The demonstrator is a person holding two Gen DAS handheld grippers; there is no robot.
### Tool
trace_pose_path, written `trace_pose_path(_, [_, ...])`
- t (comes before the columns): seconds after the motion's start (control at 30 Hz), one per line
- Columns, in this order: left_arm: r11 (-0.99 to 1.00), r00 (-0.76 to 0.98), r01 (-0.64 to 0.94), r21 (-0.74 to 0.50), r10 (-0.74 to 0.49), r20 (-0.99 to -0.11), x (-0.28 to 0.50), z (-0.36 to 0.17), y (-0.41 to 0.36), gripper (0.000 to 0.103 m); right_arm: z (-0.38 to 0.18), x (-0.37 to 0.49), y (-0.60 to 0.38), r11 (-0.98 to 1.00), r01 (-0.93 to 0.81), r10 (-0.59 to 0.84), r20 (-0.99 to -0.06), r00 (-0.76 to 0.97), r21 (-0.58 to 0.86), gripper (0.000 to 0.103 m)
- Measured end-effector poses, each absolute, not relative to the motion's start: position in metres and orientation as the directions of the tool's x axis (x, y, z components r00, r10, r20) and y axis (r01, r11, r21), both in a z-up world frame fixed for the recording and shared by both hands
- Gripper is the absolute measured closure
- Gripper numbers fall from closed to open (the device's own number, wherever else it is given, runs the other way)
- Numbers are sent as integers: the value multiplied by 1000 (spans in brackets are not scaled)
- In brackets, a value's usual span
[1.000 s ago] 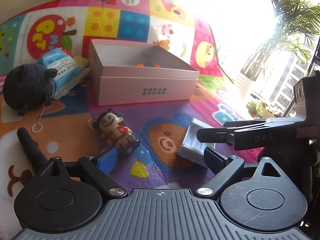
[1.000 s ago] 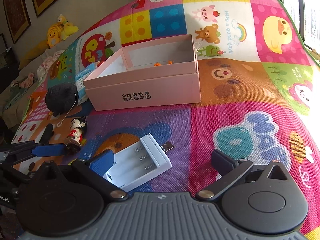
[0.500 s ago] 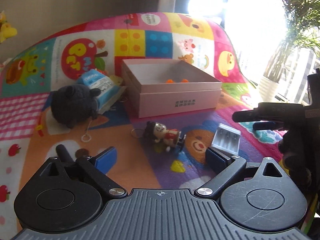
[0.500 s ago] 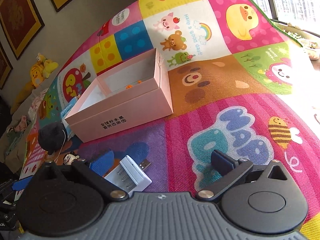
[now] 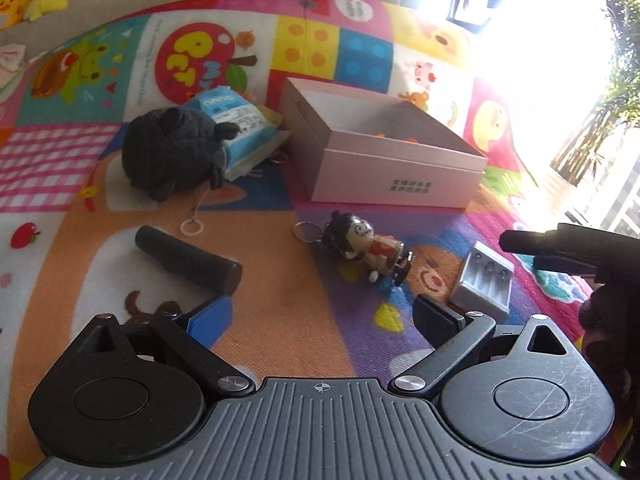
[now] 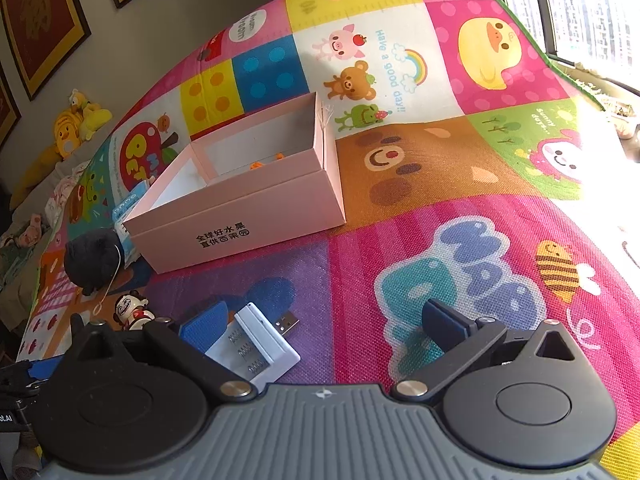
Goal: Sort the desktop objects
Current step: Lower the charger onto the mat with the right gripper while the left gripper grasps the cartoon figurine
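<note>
While the left gripper hovers over the colourful cartoon play mat, its jaws have just been opening and gape wide with nothing between them; right gripper is spread wide too, empty, white plastic battery charger just beside its blue pad, open pink cardboard box further back.

I am working in a home, likely a living room: under my tools spreads a bright foam play mat with cartoon animals, yellow plush toys lie far left by gold-framed wall pictures, and a potted palm stands at the sunny window, right.
</note>
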State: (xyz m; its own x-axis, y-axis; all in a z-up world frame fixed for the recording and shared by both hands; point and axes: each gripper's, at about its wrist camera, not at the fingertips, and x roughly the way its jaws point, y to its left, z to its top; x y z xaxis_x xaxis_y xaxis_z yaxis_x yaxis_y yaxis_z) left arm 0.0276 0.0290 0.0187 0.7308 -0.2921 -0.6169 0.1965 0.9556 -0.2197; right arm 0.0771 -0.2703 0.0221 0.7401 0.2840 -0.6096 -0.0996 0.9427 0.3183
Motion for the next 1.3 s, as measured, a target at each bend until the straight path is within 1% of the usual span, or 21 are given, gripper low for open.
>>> trace_pose_path(0.07, [950, 732, 233, -207, -312, -606, 27, 22, 19, 3, 26, 72, -264, 918, -230, 387, -596, 703, 325, 0])
trace_pose_path(0.1, [950, 735, 245, -192, -311, -603, 25, 23, 17, 2, 29, 68, -257, 908, -296, 419, -595, 686, 297, 0])
trace_pose_path(0.13, [951, 737, 252, -177, -307, -602, 24, 23, 15, 2, 31, 63, -248, 906, -348, 422, -599, 681, 242, 0])
trace_pose_path(0.2, [956, 734, 244, -164, -292, -613, 23, 21, 18, 2, 34, 53, -223, 897, -439, 370, -616, 695, 43, 0])
trace_pose_path(0.27, [961, 732, 219, -169, -276, -624, 23, 18, 24, 1, 33, 52, -206, 862, -501, 343, -636, 691, -80, 0])
trace_pose_path(0.3, [963, 732, 205, -173, -269, -626, 23, 17, 28, 1, 32, 54, -204, 849, -521, 349, -649, 676, -86, 0])
trace_pose_path(0.4, [966, 736, 176, -187, -256, -627, 23, 16, 37, 1, 28, 71, -200, 830, -557, 375, -703, 604, -36, 0])
trace_pose_path(0.47, [967, 738, 169, -191, -252, -626, 23, 17, 39, 1, 25, 73, -197, 836, -548, 366, -704, 609, -40, 0])
trace_pose_path(0.5, [967, 739, 170, -190, -253, -624, 23, 17, 39, 1, 25, 71, -197, 838, -545, 367, -697, 616, -40, 3])
trace_pose_path(0.53, [966, 740, 173, -190, -255, -622, 23, 18, 39, 1, 26, 68, -198, 838, -545, 372, -694, 616, -35, 13])
trace_pose_path(0.6, [965, 741, 178, -190, -259, -619, 24, 18, 39, 1, 28, 62, -198, 844, -536, 370, -700, 611, -21, 20])
trace_pose_path(0.7, [965, 738, 179, -192, -261, -623, 26, 16, 38, 1, 29, 48, -204, 877, -480, 327, -701, 633, -25, 20])
trace_pose_path(0.87, [962, 730, 181, -206, -272, -627, 34, 12, 32, 0, 29, 22, -214, 889, -458, 347, -687, 638, 23, 19])
trace_pose_path(0.93, [954, 729, 204, -219, -298, -616, 40, 16, 26, 0, 24, 16, -213, 894, -447, 334, -681, 651, 11, 14])
trace_pose_path(0.97, [951, 735, 221, -217, -309, -604, 43, 18, 21, 0, 23, 13, -211, 896, -444, 327, -674, 662, -1, 14])
trace_pose_path(1.03, [946, 753, 273, -177, -325, -572, 49, 24, 10, 0, 24, 12, -210, 896, -445, 327, -666, 671, -9, 11])
trace_pose_path(1.1, [942, 767, 317, -109, -323, -555, 58, 26, -1, 0, 23, 13, -210, 893, -450, 334, -667, 666, -1, 7])
trace_pose_path(1.13, [941, 769, 330, -72, -312, -559, 65, 24, -6, 0, 22, 14, -210, 893, -449, 336, -669, 663, 4, 7])
trace_pose_path(1.2, [941, 758, 337, -35, -292, -584, 79, 18, -12, 0, 21, 15, -211, 894, -448, 341, -673, 657, 16, 7])
trace_pose_path(1.3, [934, 725, 357, -31, -298, -621, 91, 10, -17, 1, 20, 15, -212, 896, -445, 339, -671, 659, 15, 8])
